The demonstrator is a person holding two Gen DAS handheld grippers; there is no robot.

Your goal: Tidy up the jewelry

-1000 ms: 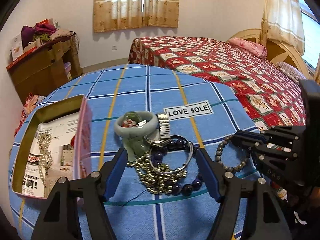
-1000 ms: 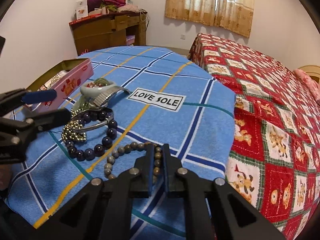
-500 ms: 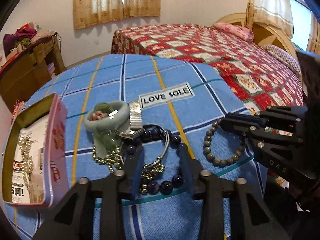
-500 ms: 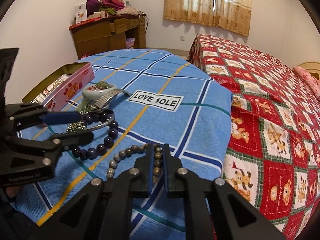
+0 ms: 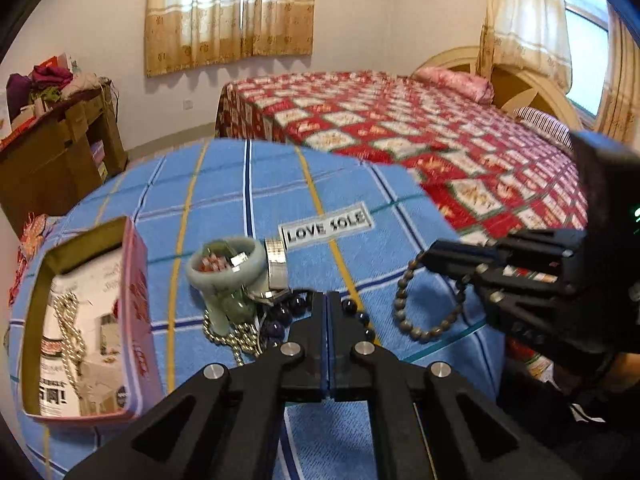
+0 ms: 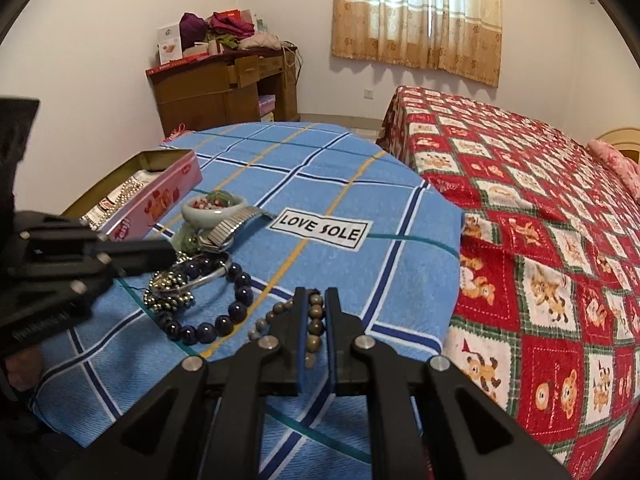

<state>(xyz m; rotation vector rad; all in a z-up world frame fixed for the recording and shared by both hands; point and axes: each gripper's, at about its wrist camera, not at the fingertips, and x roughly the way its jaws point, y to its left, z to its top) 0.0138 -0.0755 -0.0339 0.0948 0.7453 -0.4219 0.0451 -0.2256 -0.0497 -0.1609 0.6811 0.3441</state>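
Since the earlier frame my left gripper [image 5: 327, 300] has closed: its blue-padded jaws stood wide around the jewelry pile and now meet, pad against pad. Its tips sit over the dark purple bead bracelet [image 6: 224, 312] and the thin silver bangle [image 6: 202, 278]; I cannot tell from either view whether anything is pinched between them.

My right gripper [image 6: 316, 300] is clamped on the grey-brown stone bead bracelet [image 5: 424, 300], with a run of its beads showing between the two blue pads. That bracelet lies on the blue checked cloth [image 6: 360, 184], apart from the main pile and on the side nearer the bed.

The pile rests near the centre of the cloth, just beside the white "LOVE SOLE" label [image 6: 319, 229]. It comprises:
- a pale green jade bangle [image 5: 226, 266] with small red and white pieces inside it;
- a silver metal stretch watch band [image 6: 232, 227] leaning against that bangle;
- a tangle of small gold-coloured ball beads [image 6: 168, 292] under the silver bangle.

An open pink rectangular tin [image 5: 136, 312] stands at the left edge of the cloth, near the pile but not touching it. Inside it are printed paper and a pearl-like bead strand [image 5: 70, 328].

A bed with a red patterned quilt [image 6: 540, 220] adjoins the cloth.
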